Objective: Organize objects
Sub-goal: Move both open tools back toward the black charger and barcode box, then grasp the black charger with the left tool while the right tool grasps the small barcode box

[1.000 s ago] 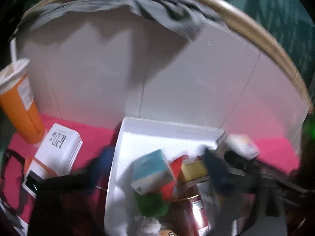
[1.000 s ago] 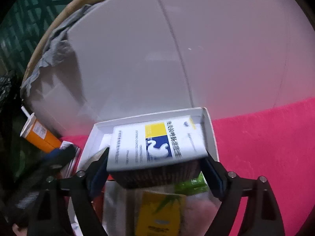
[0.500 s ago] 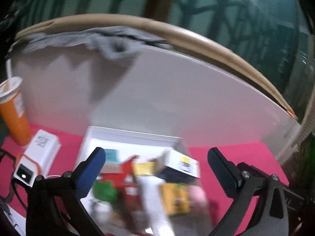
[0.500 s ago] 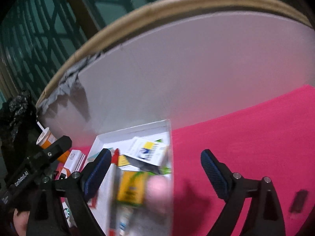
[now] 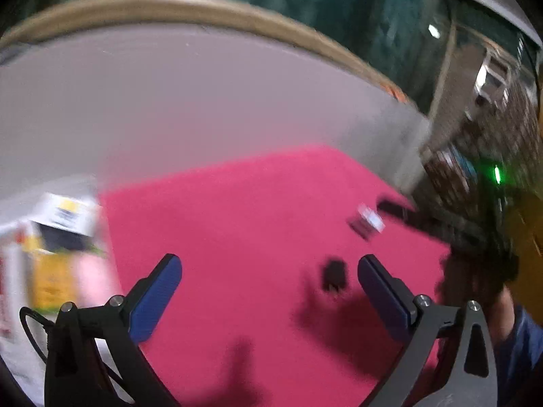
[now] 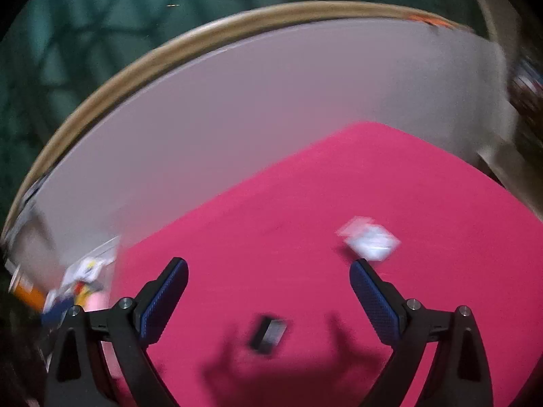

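Both frames are motion-blurred. Landmark: the white tray (image 5: 20, 349) at the left edge of the desk (image 5: 258, 224), which is covered in pink cloth.

Left gripper (image 5: 269, 273): jaws wide, nothing between the blue pads, only bare pink cloth. It sits just right of the tray.

Right gripper (image 6: 268, 276): jaws wide and empty; they have just been opening further. It sits well right of the tray, over open cloth.

Tray contents, as far as blur allows: a white box with a yellow and blue label (image 5: 66, 215) lies on top, with a yellow packet (image 5: 51, 281) below it and something pale pink (image 5: 95, 278) beside that. In the right wrist view the same tray (image 6: 101, 247) appears small at far left, with an orange cup (image 6: 25, 290) beyond it.

Loose things well right of the tray: a small dark block (image 6: 268, 334) on the cloth, seen between the right gripper's fingers and nearer the camera, and a small white packet (image 6: 370, 242) just past the right fingertip. The left wrist view shows both: dark block (image 5: 334, 274), white packet (image 5: 370, 218).

A white backboard (image 6: 271, 108) stands behind the desk.
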`<state>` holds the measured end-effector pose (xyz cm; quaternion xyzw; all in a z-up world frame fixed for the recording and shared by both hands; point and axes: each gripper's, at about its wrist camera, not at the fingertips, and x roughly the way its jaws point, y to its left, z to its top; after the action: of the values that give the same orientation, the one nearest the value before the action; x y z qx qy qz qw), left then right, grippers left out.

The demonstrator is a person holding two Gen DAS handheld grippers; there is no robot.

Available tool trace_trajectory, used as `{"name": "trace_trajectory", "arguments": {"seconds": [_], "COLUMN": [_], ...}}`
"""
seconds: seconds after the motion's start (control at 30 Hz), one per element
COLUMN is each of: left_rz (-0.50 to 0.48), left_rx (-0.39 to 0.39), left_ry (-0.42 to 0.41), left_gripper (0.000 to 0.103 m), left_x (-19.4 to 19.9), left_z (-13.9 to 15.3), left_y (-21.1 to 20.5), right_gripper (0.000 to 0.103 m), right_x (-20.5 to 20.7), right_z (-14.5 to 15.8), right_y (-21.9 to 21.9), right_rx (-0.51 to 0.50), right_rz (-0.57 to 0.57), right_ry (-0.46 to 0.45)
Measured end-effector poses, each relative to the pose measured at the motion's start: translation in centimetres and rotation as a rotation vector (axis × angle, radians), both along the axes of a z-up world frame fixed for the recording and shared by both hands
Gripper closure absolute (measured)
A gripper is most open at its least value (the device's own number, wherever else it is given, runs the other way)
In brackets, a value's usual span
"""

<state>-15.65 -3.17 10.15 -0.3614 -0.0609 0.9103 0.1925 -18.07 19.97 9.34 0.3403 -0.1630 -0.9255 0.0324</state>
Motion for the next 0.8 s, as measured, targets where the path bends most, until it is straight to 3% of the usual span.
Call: {"name": "trace_trajectory", "arguments": {"seconds": [0.13, 0.37, 0.6, 0.7, 0.77, 0.8], "left_rz": [-0.07, -0.1, -0.119, -0.117, -0.117, -0.118], "left_rx": [-0.061, -0.127, -0.207, -0.288, -0.324, -0.323], "left_ry": [-0.097, -0.136, -0.154, -0.142, -0.139, -0.137], "left_gripper": [0.0, 0.0, 0.0, 0.0, 0.0, 0.0], "left_x": [-1.3, -3.6, -6.2, -6.8, -7.0, -6.9], "left_z": [-4.5, -7.4, -8.7, -9.4, -9.9, -9.9], "left_y": [5.3, 9.3, 11.8, 12.9, 13.3, 13.3], "right_gripper": [0.005, 0.005, 0.008, 0.011, 0.018, 0.028], "right_x": [-1.5, -5.1, -8.4, -9.0, -8.9, -8.7], "right_z": [-2.6, -6.7, -7.8, -8.2, -8.0, -7.9], "right_y": [4.5, 5.8, 4.9, 5.2, 5.7, 5.8], "right_rx": [0.067, 0.344, 0.342, 0.35, 0.353, 0.351], "right_rz": [-0.066, 0.089, 0.139, 0.118, 0.116, 0.115], "right_ry": [-0.067, -0.156, -0.167, -0.188, -0.182, -0.176]}}
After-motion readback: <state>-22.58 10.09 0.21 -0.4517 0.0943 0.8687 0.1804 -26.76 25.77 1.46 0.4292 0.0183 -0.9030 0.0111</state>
